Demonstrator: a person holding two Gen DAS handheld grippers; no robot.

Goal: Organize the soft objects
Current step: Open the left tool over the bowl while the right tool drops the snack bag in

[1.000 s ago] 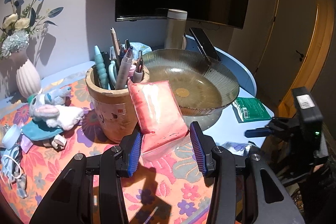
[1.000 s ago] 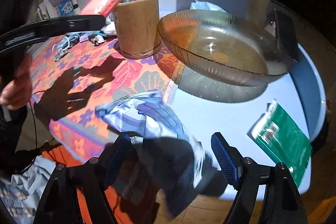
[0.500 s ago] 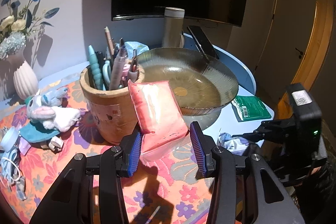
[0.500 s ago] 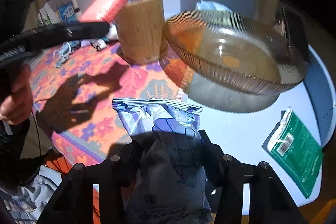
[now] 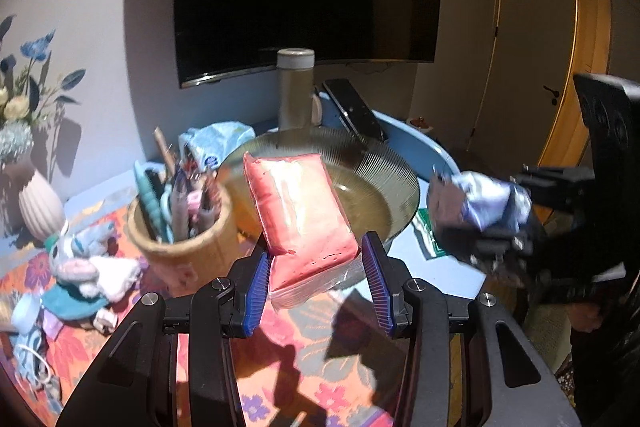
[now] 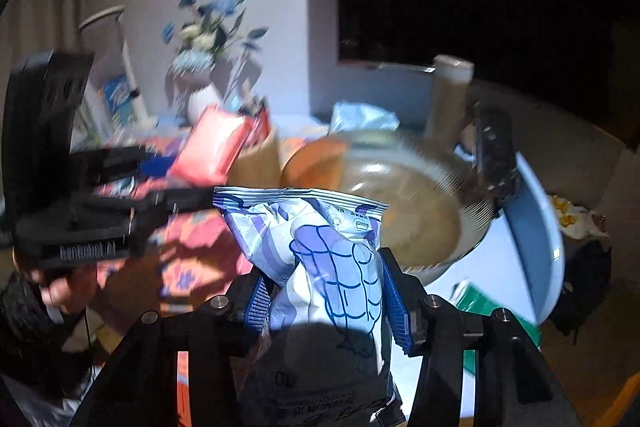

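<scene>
Both grippers are lifting, left gripper (image 5: 316,283) clamping the pink pouch (image 5: 304,211), right gripper (image 6: 326,301) pinching the blue-white snack bag (image 6: 320,251); keep squeezes gentle toward the glass bowl (image 5: 396,171).

The pink pack (image 5: 303,211) is wrapped in glossy plastic film with a clear sealed edge. The blue-and-white packet (image 6: 325,259) is of smooth, crinkled printed foil. The bowl (image 5: 384,171) appears as ribbed, translucent amber glass with a shiny finish. The pen holder (image 5: 192,247) is seen as matt, rough wood. The tablecloth (image 5: 312,367) is a printed floral fabric. The toy (image 5: 90,267) is of fluffy plush. Gripper pads (image 5: 256,291) are ridged blue rubber on matt black plastic.
</scene>
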